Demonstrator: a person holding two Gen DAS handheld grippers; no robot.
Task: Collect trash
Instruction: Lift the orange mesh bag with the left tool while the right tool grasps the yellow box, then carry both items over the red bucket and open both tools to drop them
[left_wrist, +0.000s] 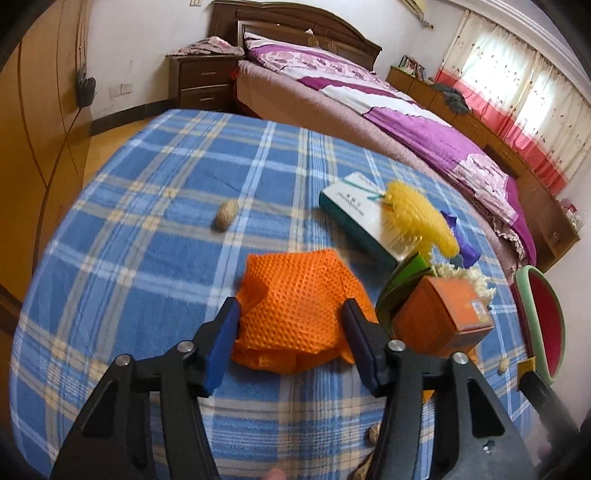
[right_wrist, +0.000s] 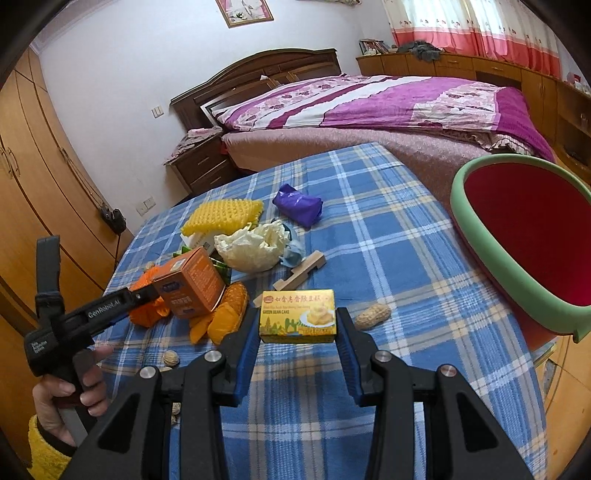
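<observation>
Left wrist view: your left hand-held gripper (left_wrist: 291, 325) is spread wide, fingers either side of the orange mesh wrapper (left_wrist: 295, 306) on the plaid surface (left_wrist: 147, 206), not yet clamped. Beyond lie a peanut (left_wrist: 225, 220), a teal-edged box (left_wrist: 354, 218) and yellow foam netting (left_wrist: 421, 218).

Right wrist view: your right hand-held gripper (right_wrist: 297, 332) is open too, straddling the green bean cake box (right_wrist: 297, 316), jaws just beside its ends. The watermelon-coloured bin (right_wrist: 480, 236) sits to the right; what shows inside looks empty. Judging by that, collection has barely begun: purple bag (right_wrist: 297, 204), white crumpled wrapper (right_wrist: 251, 245), orange carton (right_wrist: 192, 284) all remain.
</observation>
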